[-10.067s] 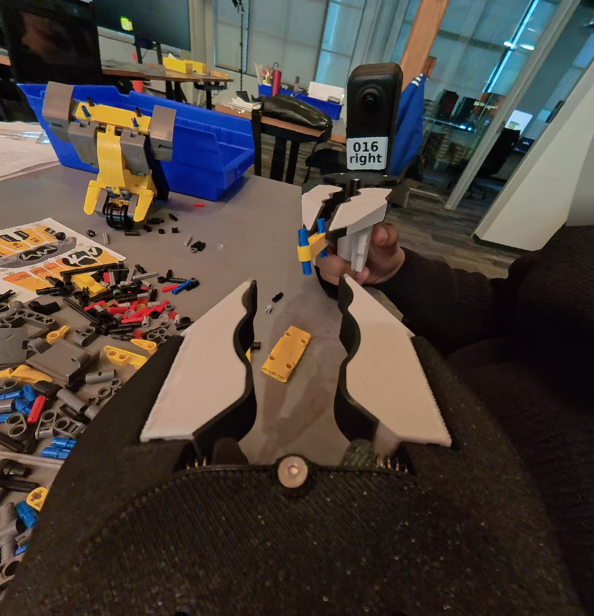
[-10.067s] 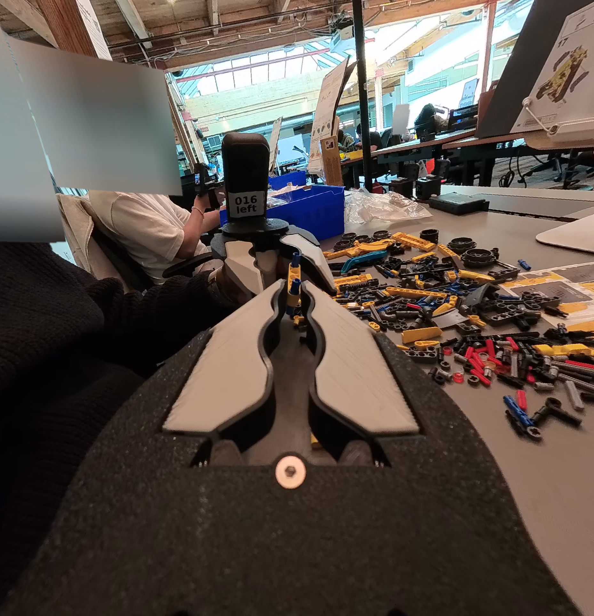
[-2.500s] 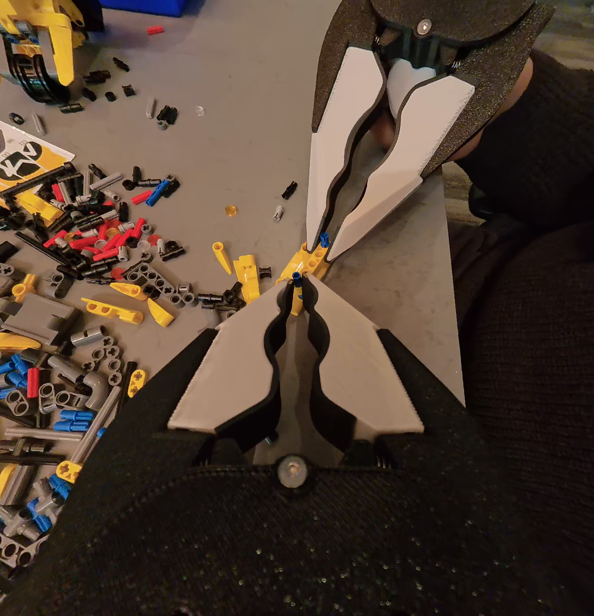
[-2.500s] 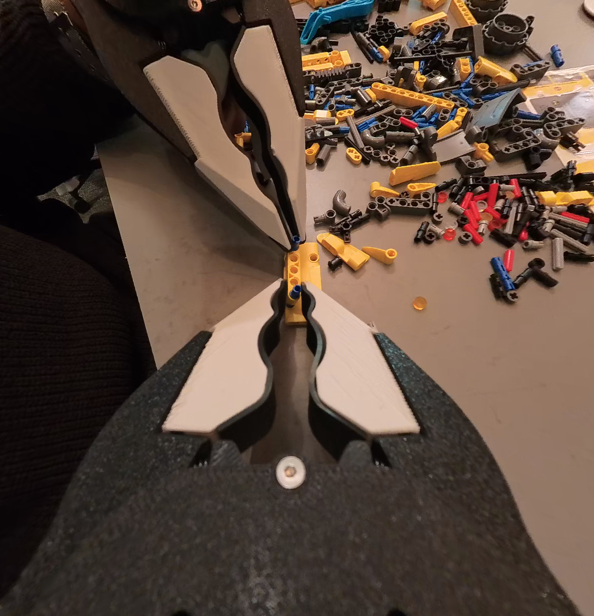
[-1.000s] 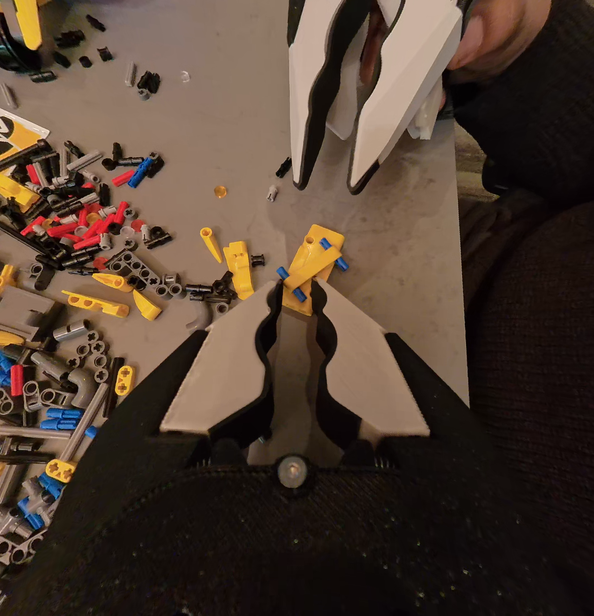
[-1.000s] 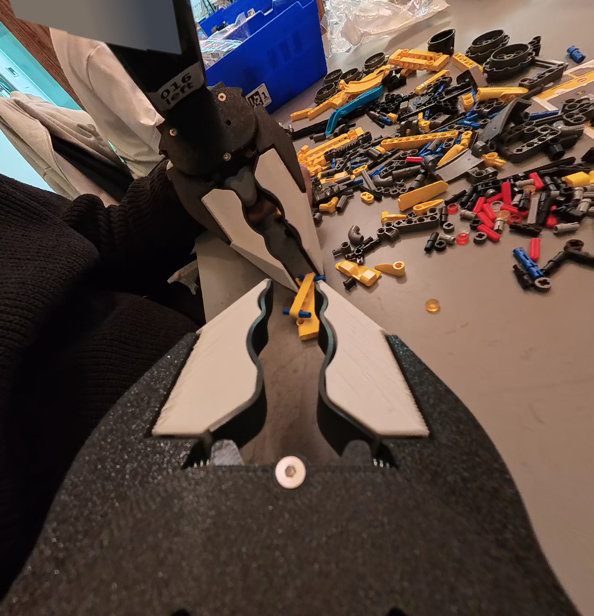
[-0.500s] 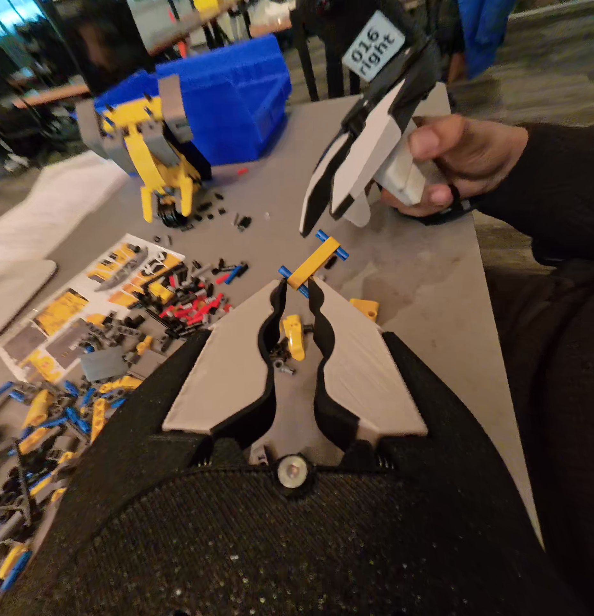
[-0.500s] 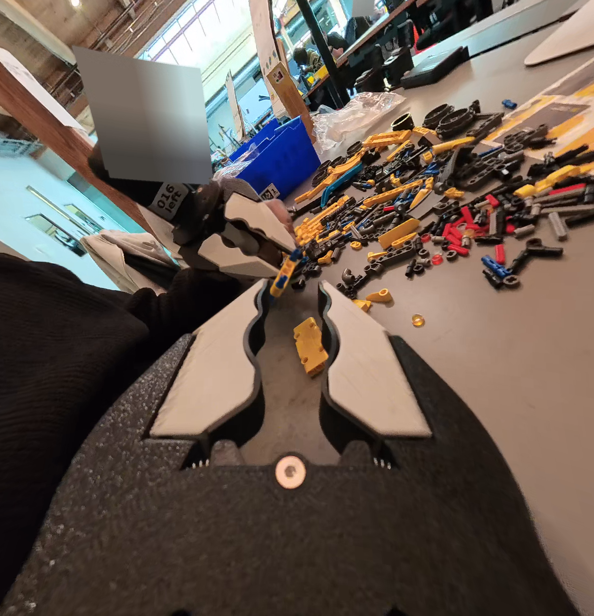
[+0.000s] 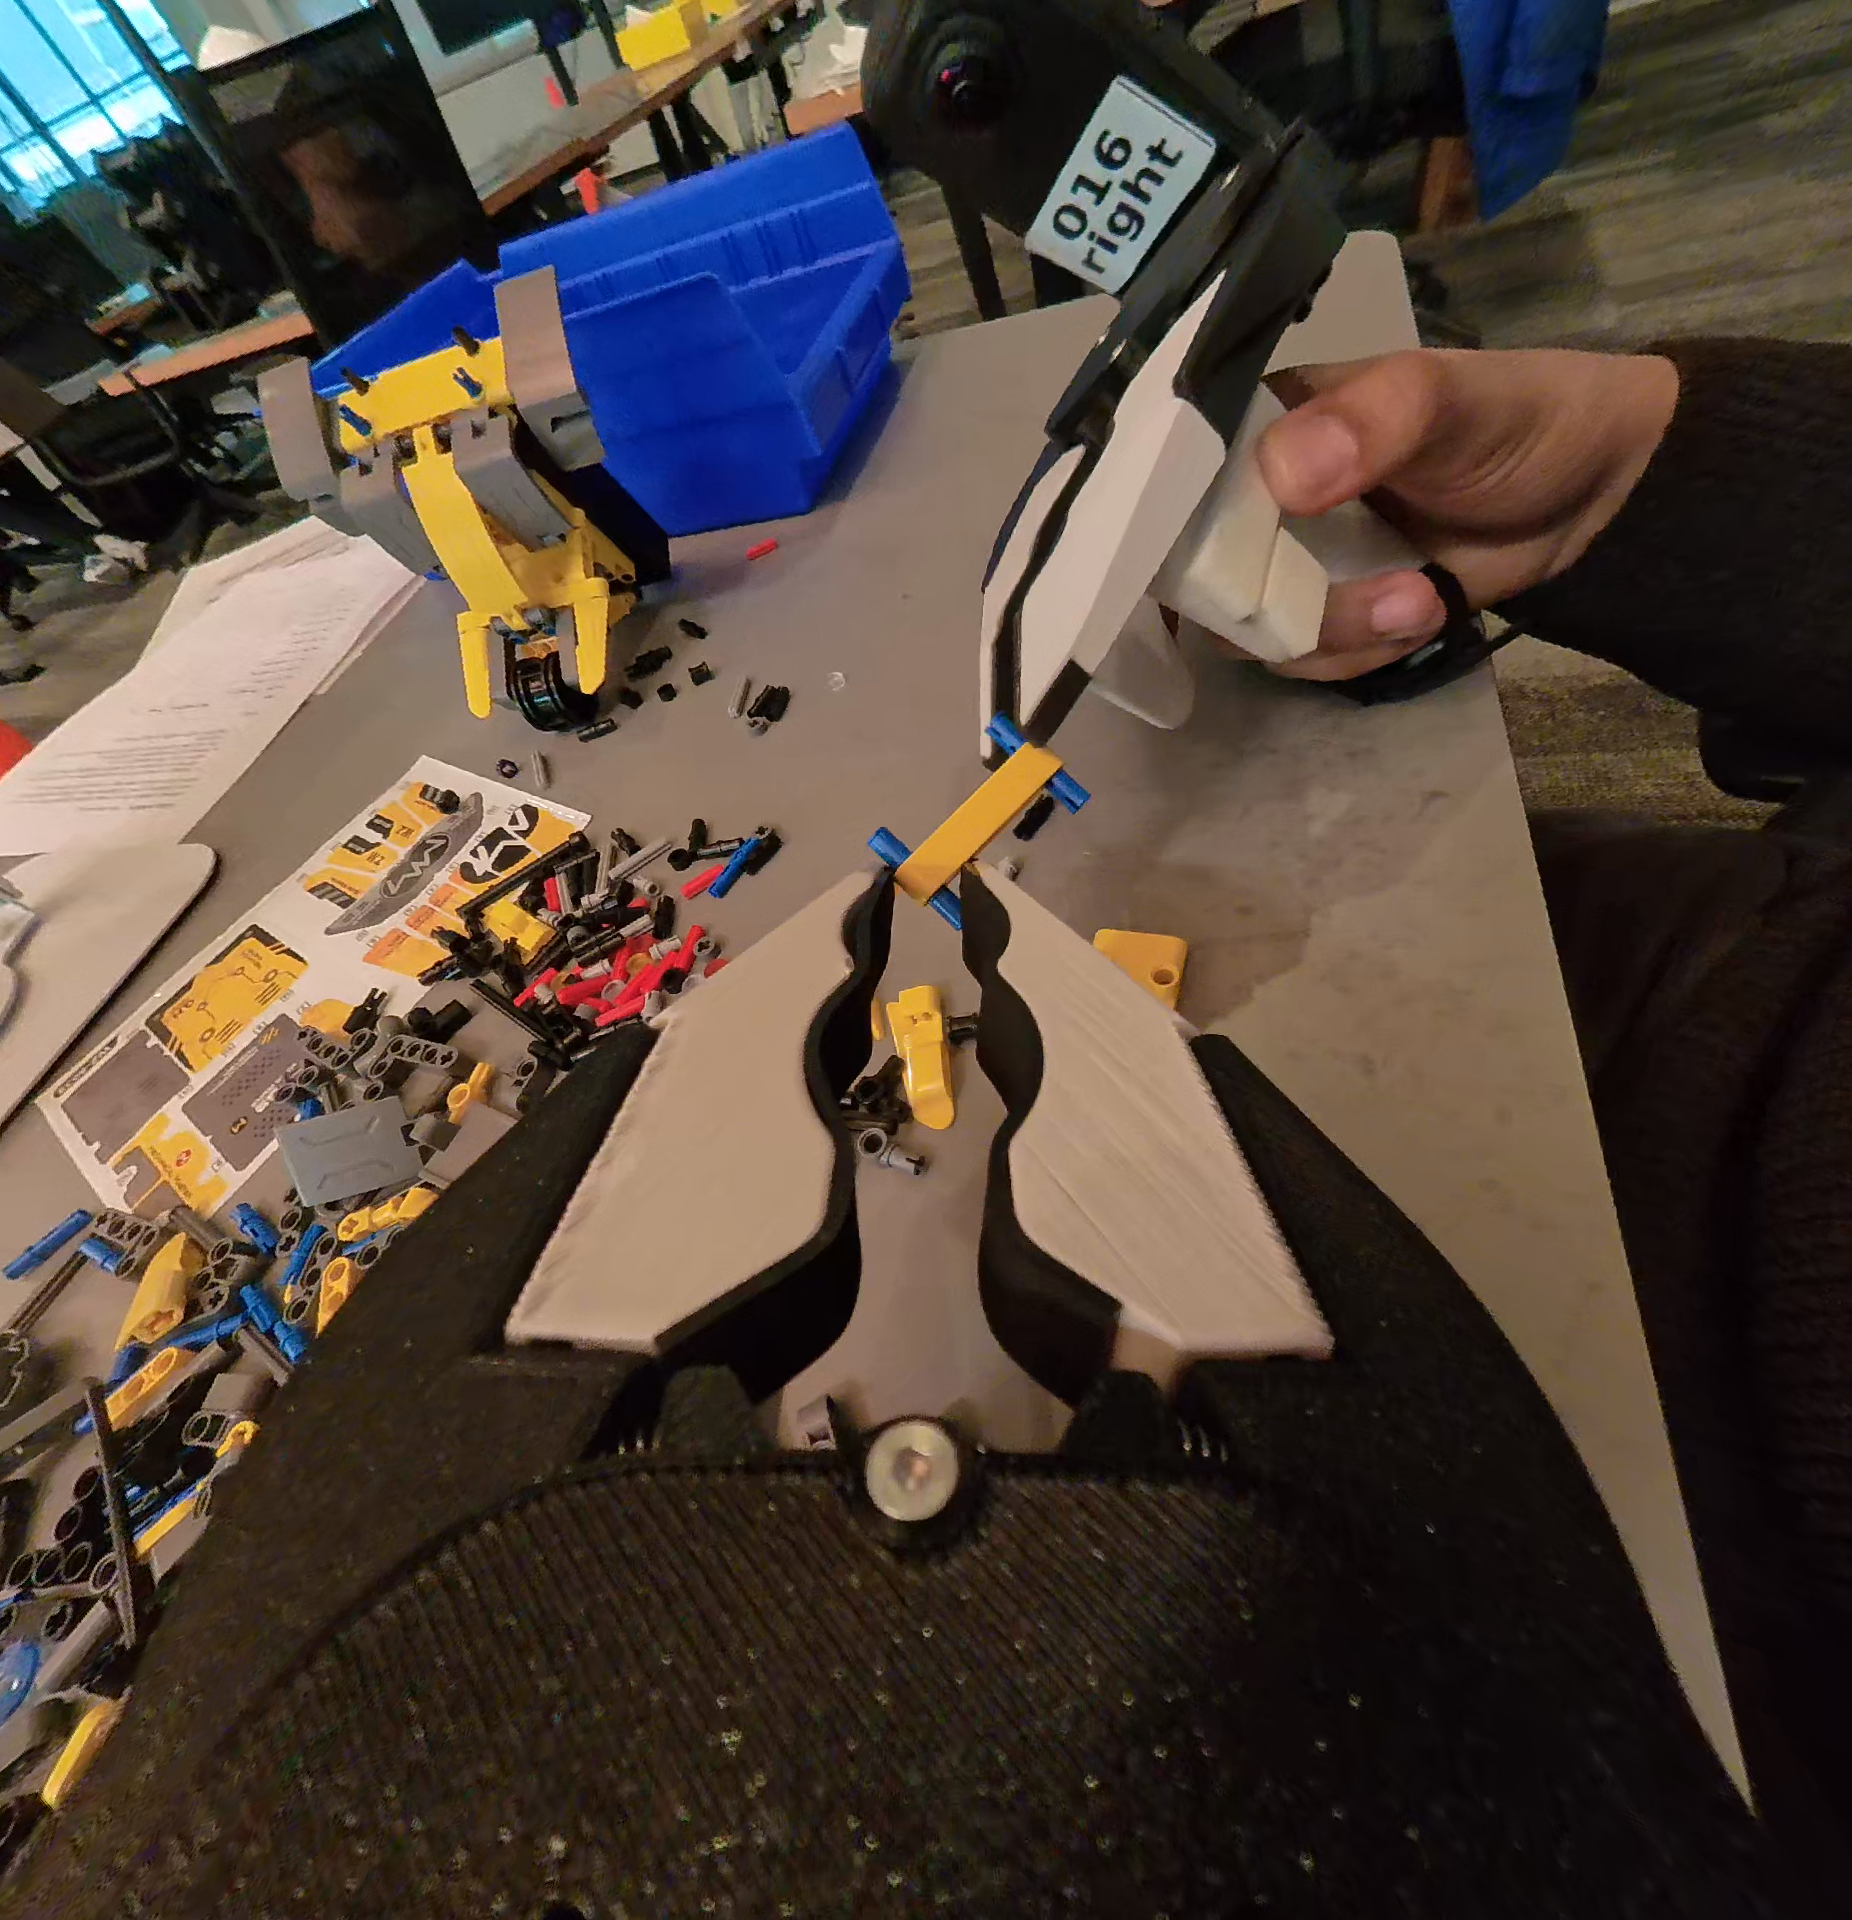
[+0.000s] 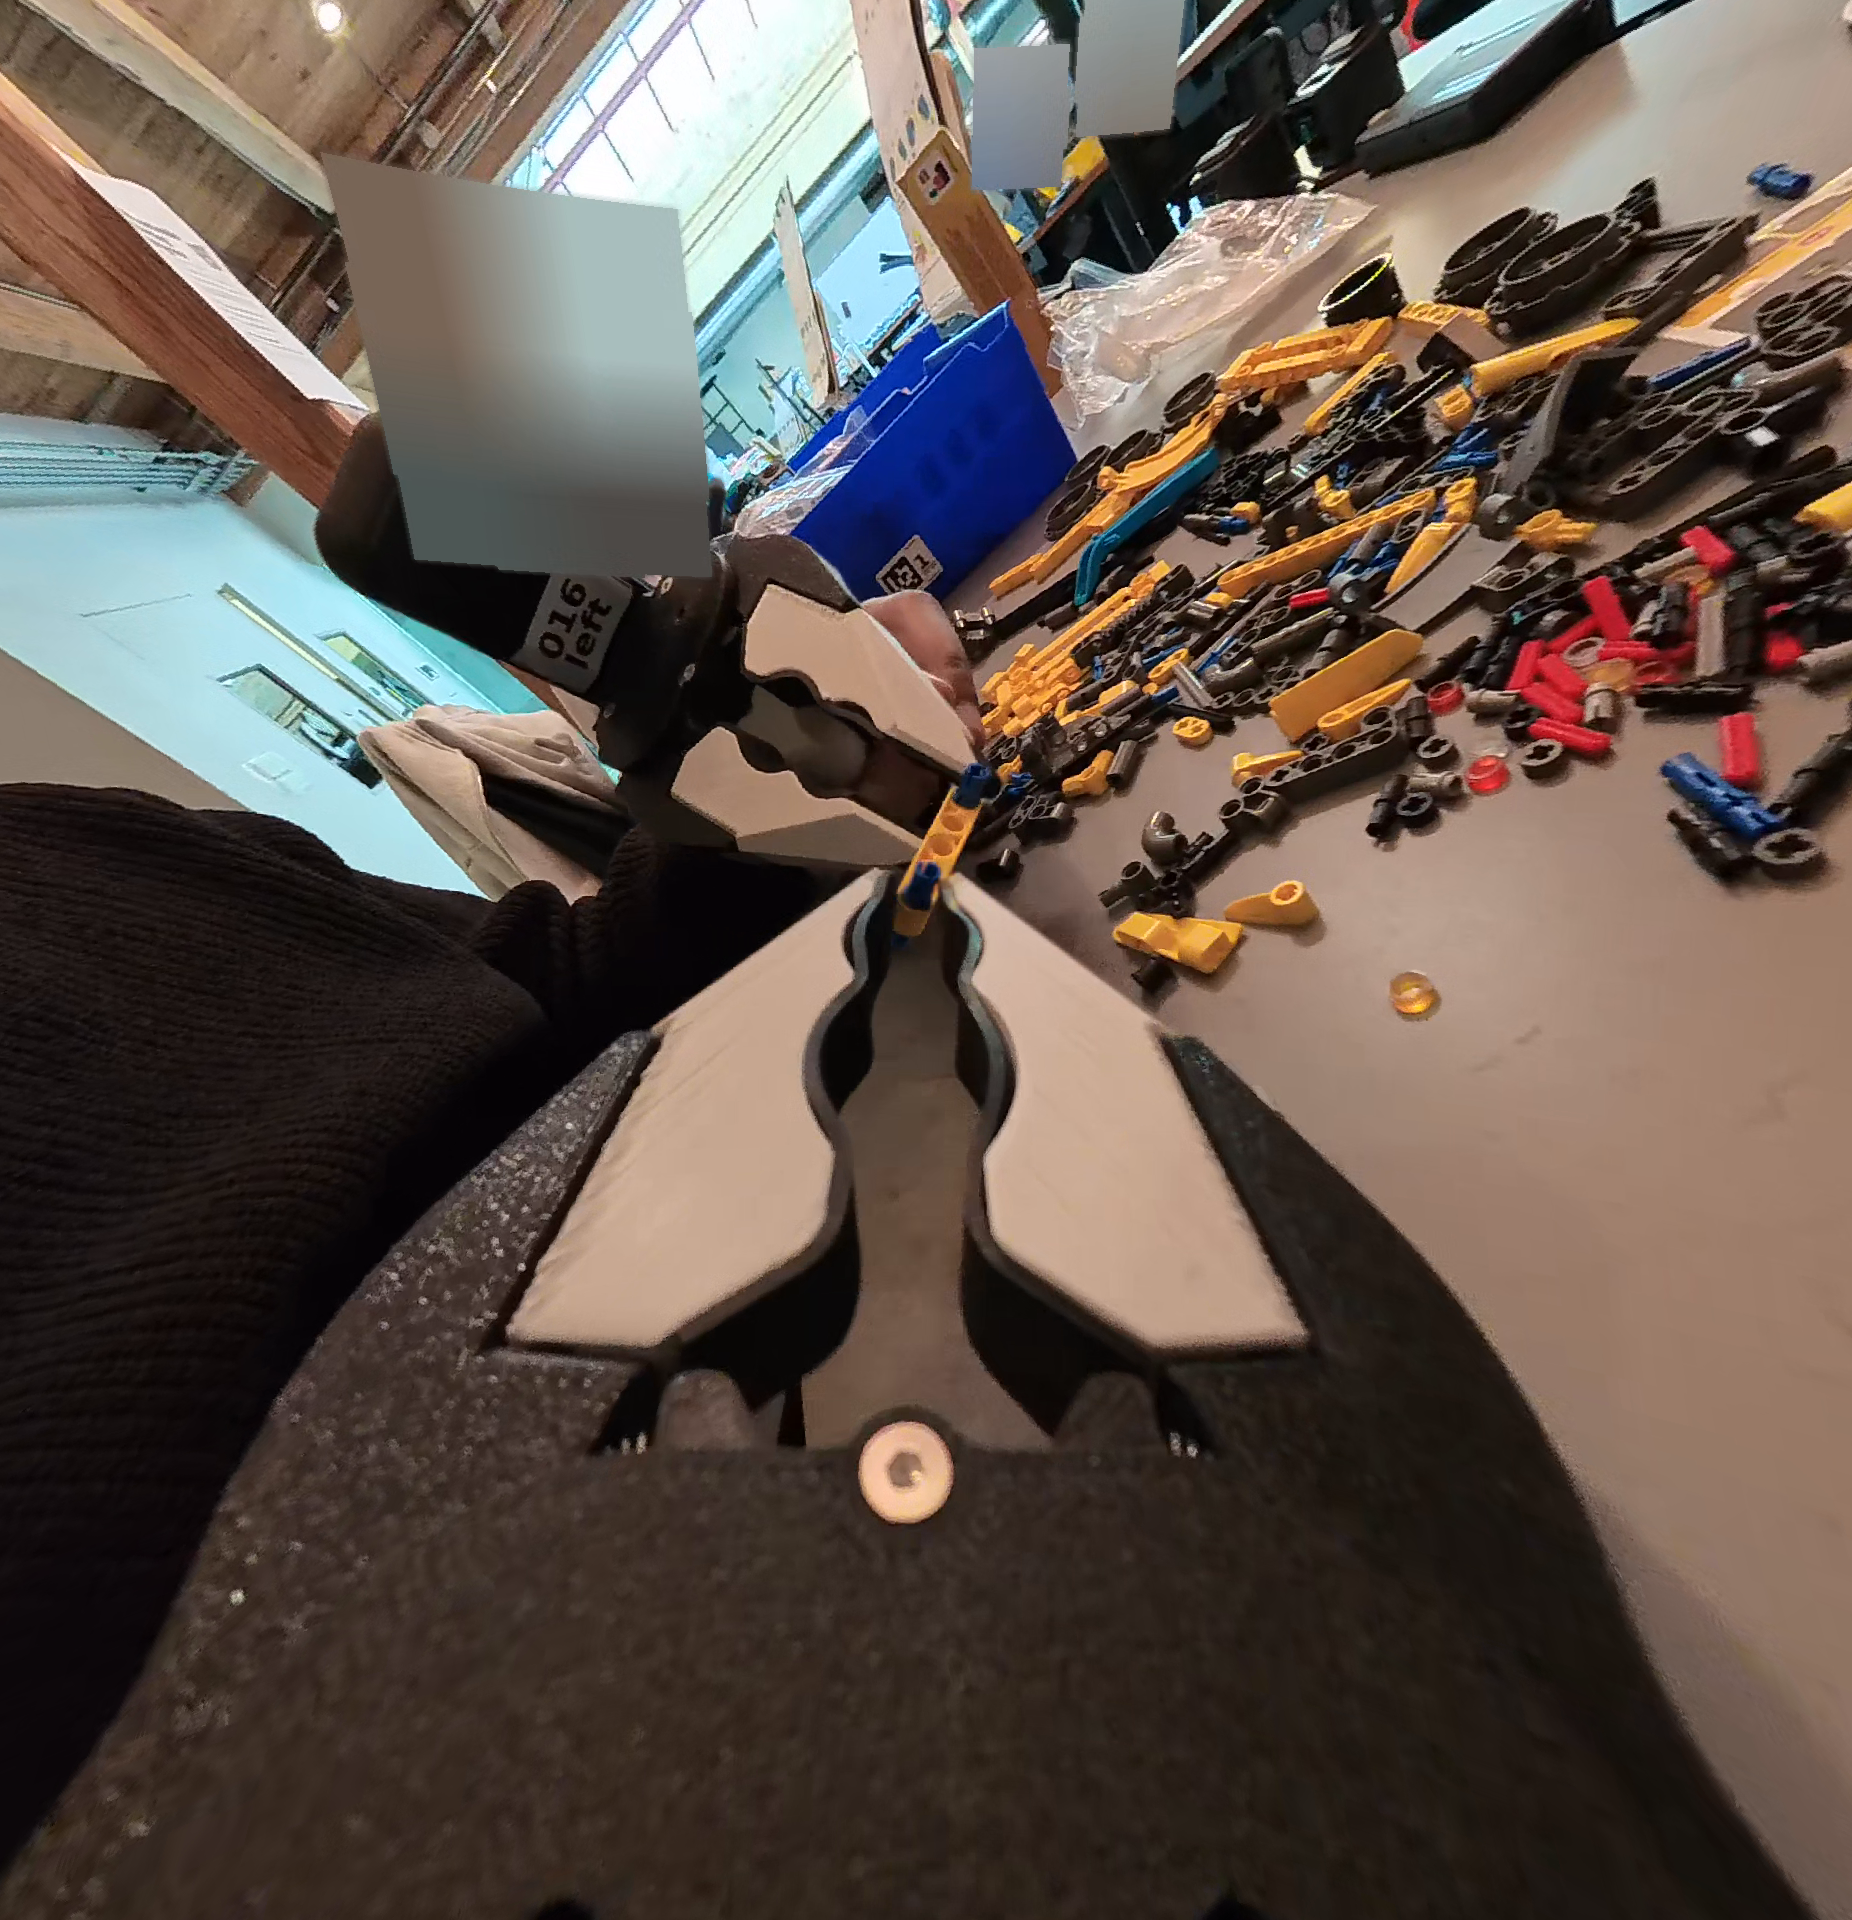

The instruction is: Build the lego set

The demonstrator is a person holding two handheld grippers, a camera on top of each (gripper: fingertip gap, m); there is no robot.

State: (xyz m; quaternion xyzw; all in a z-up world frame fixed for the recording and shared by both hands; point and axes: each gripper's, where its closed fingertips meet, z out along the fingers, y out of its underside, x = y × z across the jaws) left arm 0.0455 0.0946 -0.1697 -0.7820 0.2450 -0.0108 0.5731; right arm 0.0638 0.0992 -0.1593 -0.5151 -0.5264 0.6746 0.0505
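A short yellow beam [image 9: 989, 821] with blue pins through both ends is held in the air above the grey table [image 9: 1317, 1039], between my two grippers. My left gripper [image 9: 922, 883] is shut on its near end. My right gripper [image 9: 1013, 727] comes down from the upper right and is shut on the far end, at the blue pin. In the right wrist view the beam [image 10: 943, 836] runs from my right gripper [image 10: 917, 896] up to the left gripper [image 10: 958, 779]. A flat yellow panel [image 9: 1140, 961] lies on the table under the beam.
A partly built yellow and grey model [image 9: 465, 488] stands in front of a blue bin [image 9: 714, 364]. A sticker sheet [image 9: 309, 987] and a wide pile of loose pieces [image 10: 1421, 582] cover the left. The table's right edge [image 9: 1504, 935] is close. A person sits behind. Less than 4 cm separates the two grippers' tips.
My left gripper lifted the beam off the yellow panel, which stayed on the table. My right gripper, open half a second ago, has moved in and shut on the beam's far end.
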